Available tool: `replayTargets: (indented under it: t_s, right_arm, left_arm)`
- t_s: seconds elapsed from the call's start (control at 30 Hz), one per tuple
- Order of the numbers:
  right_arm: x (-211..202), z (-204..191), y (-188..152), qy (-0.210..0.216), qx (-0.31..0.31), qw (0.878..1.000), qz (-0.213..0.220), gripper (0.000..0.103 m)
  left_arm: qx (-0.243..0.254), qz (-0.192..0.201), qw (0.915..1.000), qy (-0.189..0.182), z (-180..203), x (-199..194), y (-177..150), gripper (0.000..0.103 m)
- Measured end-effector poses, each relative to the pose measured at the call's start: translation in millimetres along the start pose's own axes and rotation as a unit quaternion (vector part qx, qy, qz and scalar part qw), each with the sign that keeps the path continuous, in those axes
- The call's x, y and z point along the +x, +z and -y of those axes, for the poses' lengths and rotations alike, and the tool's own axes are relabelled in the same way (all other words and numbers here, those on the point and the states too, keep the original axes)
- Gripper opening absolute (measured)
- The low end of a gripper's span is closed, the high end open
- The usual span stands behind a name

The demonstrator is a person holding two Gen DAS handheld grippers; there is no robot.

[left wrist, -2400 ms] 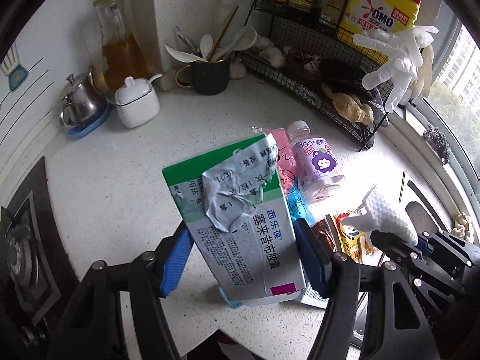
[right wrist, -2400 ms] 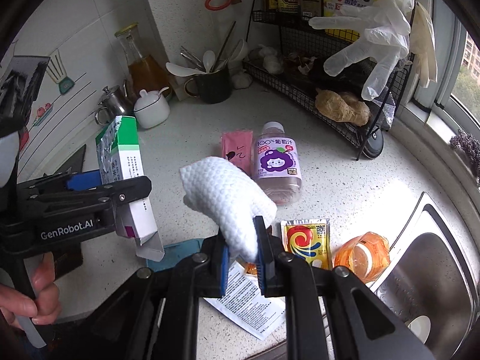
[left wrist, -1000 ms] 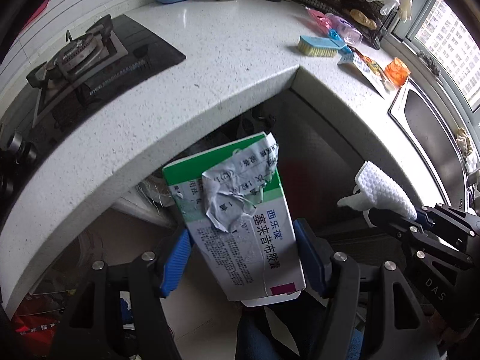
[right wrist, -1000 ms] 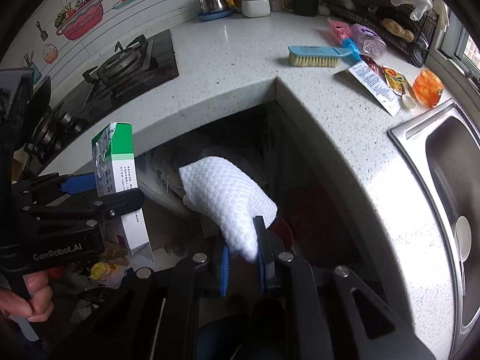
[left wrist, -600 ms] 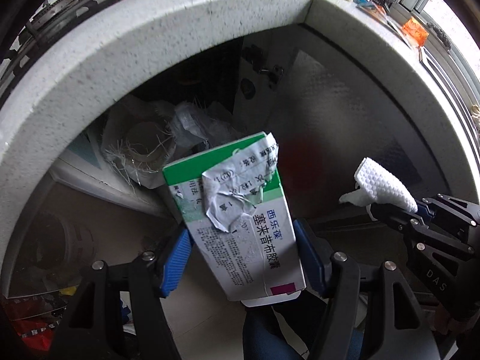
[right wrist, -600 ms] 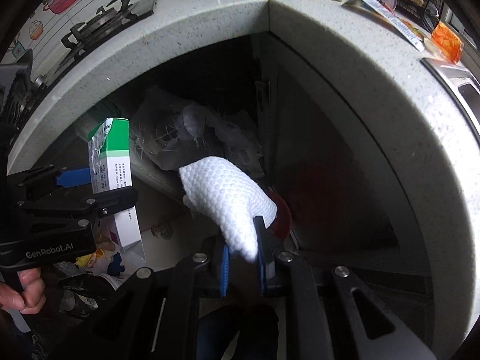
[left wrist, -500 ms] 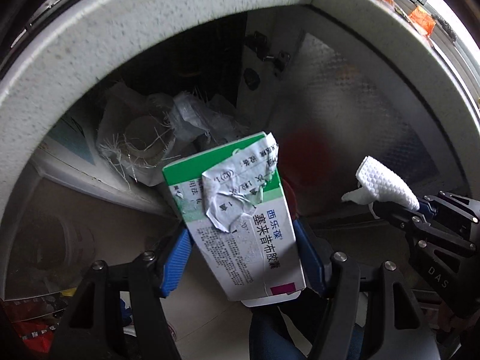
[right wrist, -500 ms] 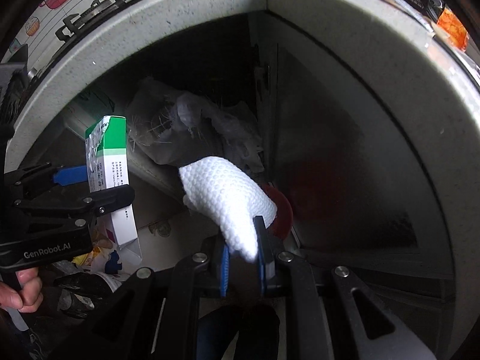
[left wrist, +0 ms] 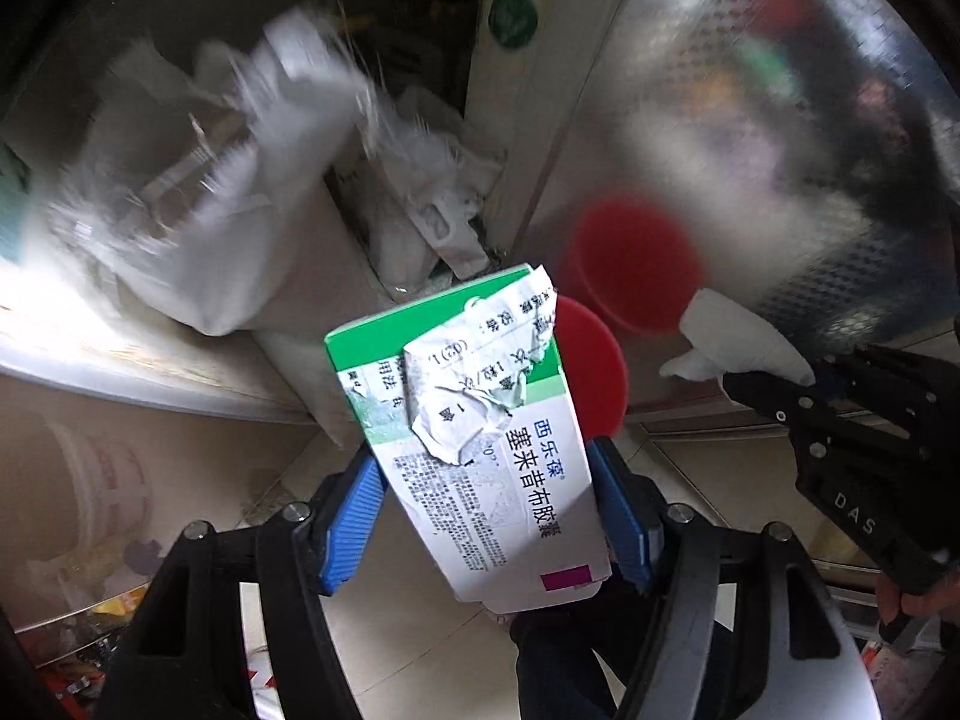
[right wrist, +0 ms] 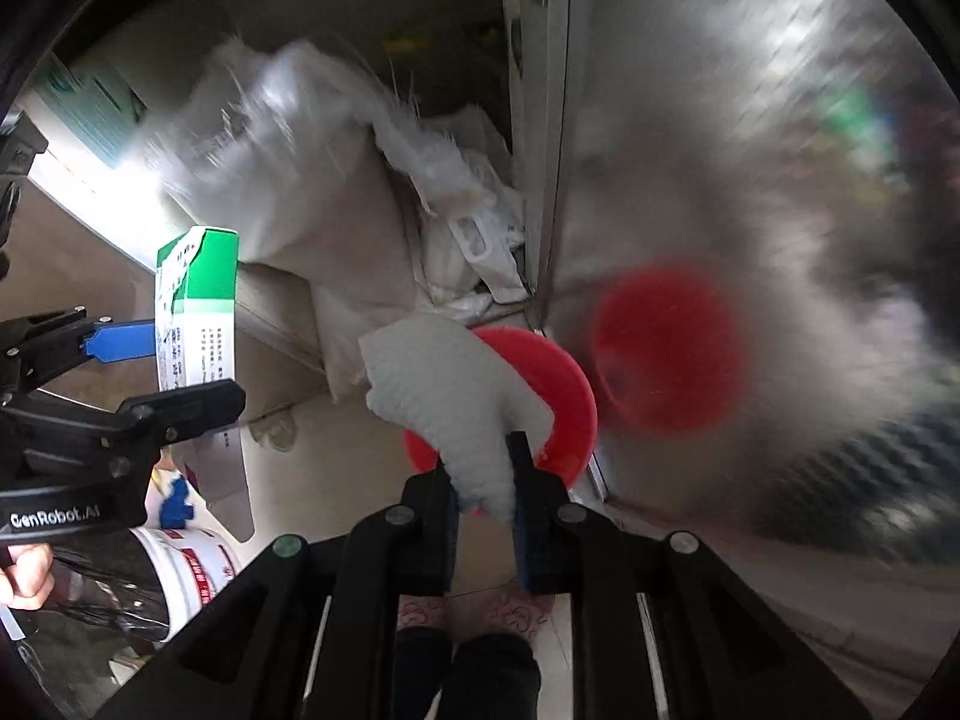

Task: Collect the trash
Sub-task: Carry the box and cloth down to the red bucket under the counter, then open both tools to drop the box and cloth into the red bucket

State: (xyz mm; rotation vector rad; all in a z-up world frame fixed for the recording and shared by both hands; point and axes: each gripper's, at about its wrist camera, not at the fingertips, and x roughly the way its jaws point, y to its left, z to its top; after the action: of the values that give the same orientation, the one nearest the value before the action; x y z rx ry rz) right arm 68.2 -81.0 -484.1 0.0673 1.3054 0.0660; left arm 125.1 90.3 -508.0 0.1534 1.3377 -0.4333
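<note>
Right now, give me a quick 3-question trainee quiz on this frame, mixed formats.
1. True or false: the left claw grips a green and white medicine box.
2. What does the right claw hold? A) a bottle B) a white textured cloth C) a brush
3. Fill in: the round object on the floor just beyond both claws is coloured ____.

Key: 1 true. 2 B, the white cloth. 3 red, the red bin; its reflection shows on the metal cabinet door.

Both hand-held grippers (left wrist: 489,519) (right wrist: 485,501) clamped, downward-pointing
</note>
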Motion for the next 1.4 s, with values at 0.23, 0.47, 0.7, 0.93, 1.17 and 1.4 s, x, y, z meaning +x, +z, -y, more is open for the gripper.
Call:
replayTargets:
  t_s: [0.23,0.47,0.7,0.93,1.17,1.4]
  right_arm:
    - [72,12,1,0.016,-0.011,0.999,-0.029,0.013]
    - [109,22,-1,0.036,0.003,0.998,-0.043,0.017]
    - [117,28,-7,0.028,0.012,0.999,-0.041,0.087]
    - [108,40,-25,0.012,0.048,0.998,-0.05,0.094]
    - [102,52,-39,-0.011,0.095,0.994,-0.061,0.094]
    - [101,67,-43,-0.033,0.126,0.99,-0.063,0.094]
  left_arm:
    - [0.011,-0.015,0.9998,0.0,-10,67,2,0.065]
    - [0.023,-0.029,0.9993,-0.012,-17,102,5,0.065]
    - [0.046,-0.047,0.9977,-0.016,-13,122,6,0.065]
    - [0.092,-0.059,0.9935,-0.031,5,129,7,0.065]
    - [0.137,-0.07,0.9871,-0.044,29,130,11,0.065]
    - [0.16,-0.076,0.9827,-0.053,50,135,17,0.066]
